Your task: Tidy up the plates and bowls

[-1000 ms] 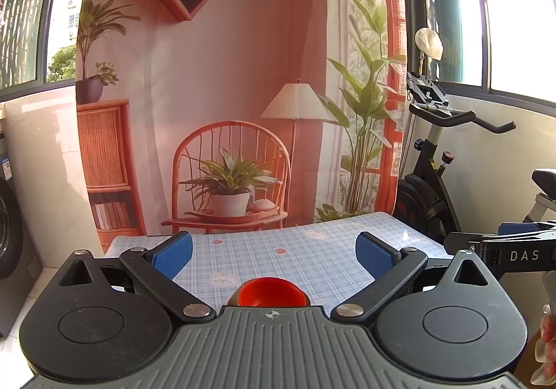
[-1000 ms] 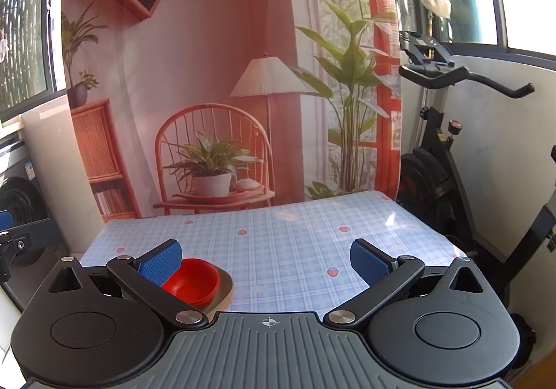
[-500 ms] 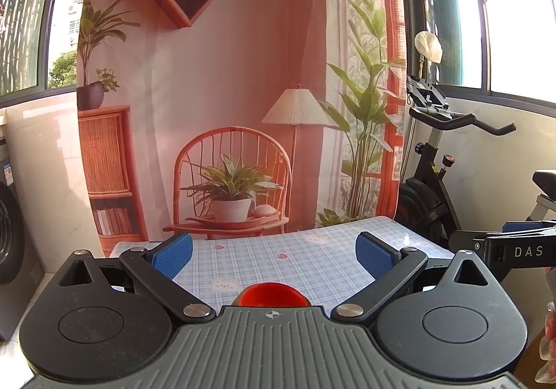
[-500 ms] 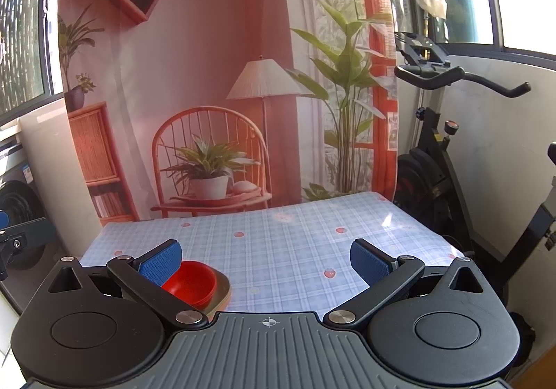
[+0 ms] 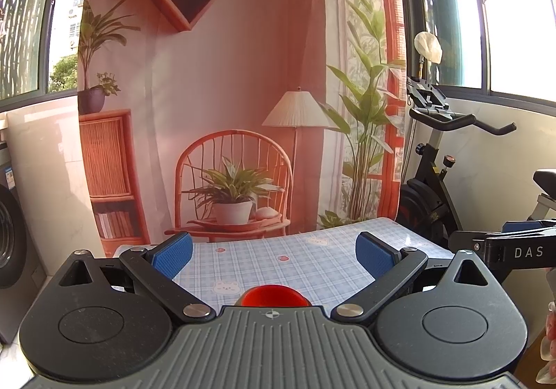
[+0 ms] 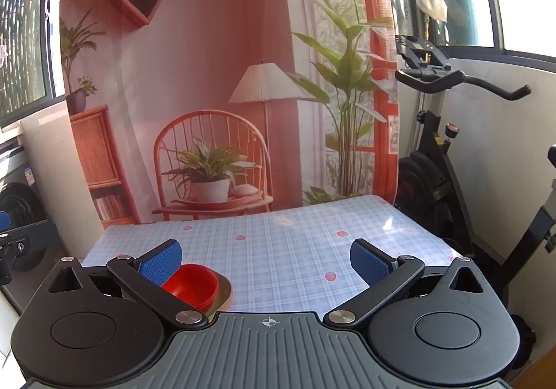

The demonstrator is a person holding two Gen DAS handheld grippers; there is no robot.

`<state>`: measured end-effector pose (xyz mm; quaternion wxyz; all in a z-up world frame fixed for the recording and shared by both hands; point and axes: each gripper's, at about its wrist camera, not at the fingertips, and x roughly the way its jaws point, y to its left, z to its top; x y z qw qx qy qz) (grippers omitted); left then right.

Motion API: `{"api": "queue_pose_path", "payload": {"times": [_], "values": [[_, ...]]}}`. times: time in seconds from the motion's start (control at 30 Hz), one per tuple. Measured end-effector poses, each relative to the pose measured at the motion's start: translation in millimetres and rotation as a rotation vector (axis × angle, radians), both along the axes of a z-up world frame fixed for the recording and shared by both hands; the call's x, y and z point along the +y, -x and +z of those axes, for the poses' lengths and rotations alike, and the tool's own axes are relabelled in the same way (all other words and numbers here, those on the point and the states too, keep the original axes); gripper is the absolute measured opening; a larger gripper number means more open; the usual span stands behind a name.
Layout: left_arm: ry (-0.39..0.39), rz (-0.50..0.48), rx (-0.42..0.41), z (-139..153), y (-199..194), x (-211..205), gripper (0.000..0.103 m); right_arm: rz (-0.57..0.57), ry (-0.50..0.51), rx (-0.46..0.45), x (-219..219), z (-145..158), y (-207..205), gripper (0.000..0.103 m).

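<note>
A red bowl [image 6: 193,286] sits in a shallow metal plate [image 6: 222,295] near the front left of the checked tablecloth [image 6: 278,250]. In the left wrist view only the bowl's rim [image 5: 274,297] shows above the gripper body. My left gripper [image 5: 274,255] is open and empty, held above and behind the bowl. My right gripper [image 6: 266,260] is open and empty, with its left finger pad [image 6: 160,262] just in front of the bowl. The right gripper also shows at the right edge of the left wrist view [image 5: 514,246].
A printed backdrop of a chair and plants [image 6: 215,163] hangs behind the table. An exercise bike [image 6: 444,145] stands at the table's right. A washing machine [image 5: 10,243] is at the left.
Both views have tilted upward a little and pulled back. The bowl sits lower in both views; the jaws have stayed open.
</note>
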<state>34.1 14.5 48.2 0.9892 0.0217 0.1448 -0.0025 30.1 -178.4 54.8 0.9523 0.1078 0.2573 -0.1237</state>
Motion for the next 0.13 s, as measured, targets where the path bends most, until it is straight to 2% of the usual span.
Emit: {"api": "queue_pose_path", "payload": {"times": [0.13], "values": [[0.022,-0.019,0.004,-0.7,-0.4,2.1,0.101,0.001,0.0,0.002,-0.1,0.1,-1.2,0.103]]}}
